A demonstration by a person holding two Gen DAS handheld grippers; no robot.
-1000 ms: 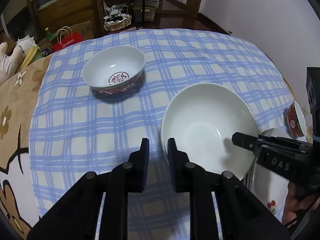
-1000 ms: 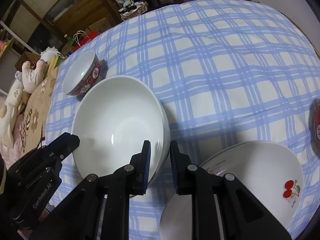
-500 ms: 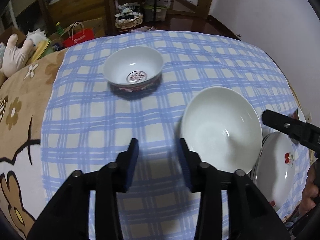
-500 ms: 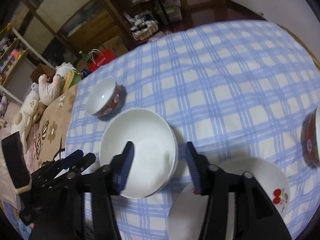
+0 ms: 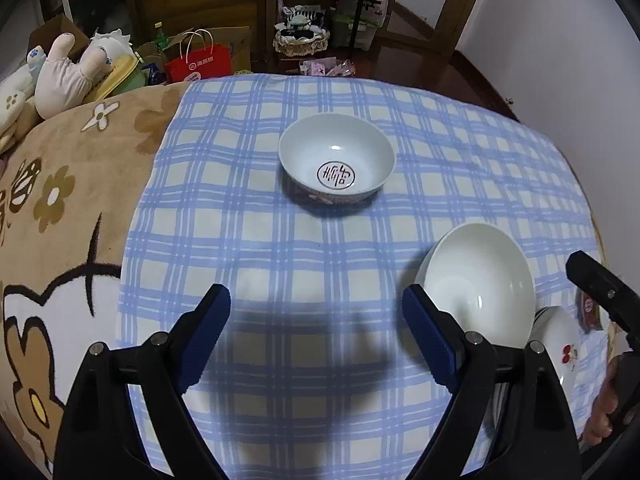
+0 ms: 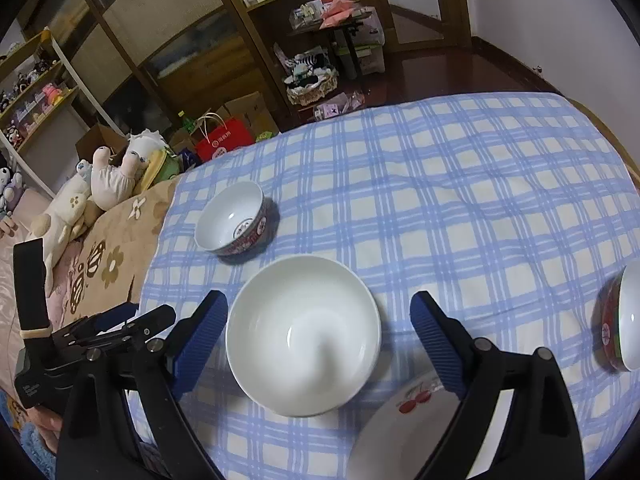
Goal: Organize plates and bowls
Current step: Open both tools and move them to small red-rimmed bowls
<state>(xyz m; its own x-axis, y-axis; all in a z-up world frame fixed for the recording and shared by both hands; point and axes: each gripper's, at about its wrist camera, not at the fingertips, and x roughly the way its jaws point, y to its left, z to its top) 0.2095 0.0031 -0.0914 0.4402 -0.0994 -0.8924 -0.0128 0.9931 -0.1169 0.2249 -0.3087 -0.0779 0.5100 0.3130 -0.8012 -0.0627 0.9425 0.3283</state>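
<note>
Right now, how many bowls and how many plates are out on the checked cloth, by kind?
Plain white bowl: 1
Red-patterned bowls, one behind the white bowl, one at the right edge: 2
Cherry plate: at least 1; more rims seem to show beneath it in the left wrist view, number unclear
Total: 4 pieces clearly seen

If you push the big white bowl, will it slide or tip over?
The big white bowl looks wide and low, so it would probably not tip. It sits on a soft checked cloth, so a push might bunch the cloth rather than slide the bowl. Its glossy surface suggests glazed ceramic: likely stiff, slippery at the rim, and breakable if dropped.
</note>
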